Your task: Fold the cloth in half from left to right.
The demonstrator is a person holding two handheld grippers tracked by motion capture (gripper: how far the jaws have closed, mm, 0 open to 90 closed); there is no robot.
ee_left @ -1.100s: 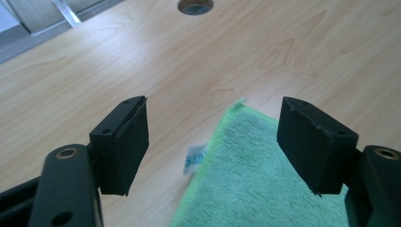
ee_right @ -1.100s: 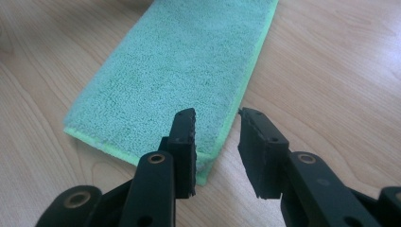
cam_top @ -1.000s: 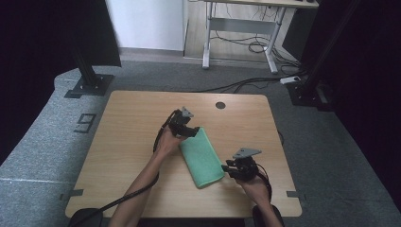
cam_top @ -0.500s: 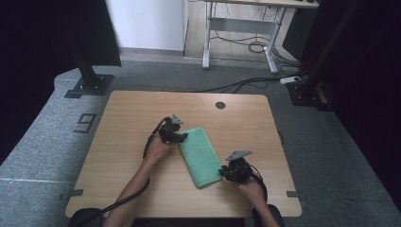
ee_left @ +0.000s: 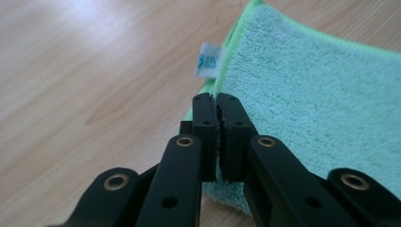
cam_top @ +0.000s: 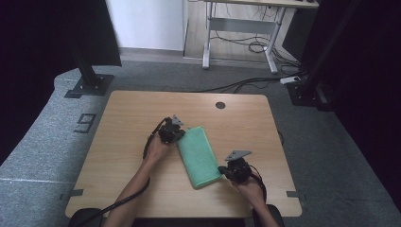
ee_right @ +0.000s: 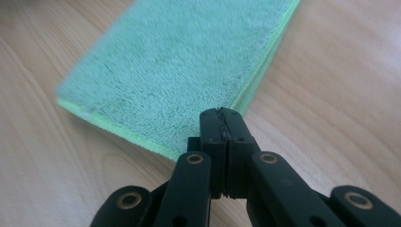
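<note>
Lying folded in a long strip at the table's (cam_top: 123, 123) middle, the green towel (cam_top: 198, 156) now has a gripper at each end. The left gripper (cam_top: 176, 137) has come in to the far left corner, beside the white label (ee_left: 209, 59), and its jaws have just closed onto the edge there. The right gripper (cam_top: 225, 169) has likewise just clamped the near right corner. With both corners pinched, lifting or unfolding looks likely next.
</note>
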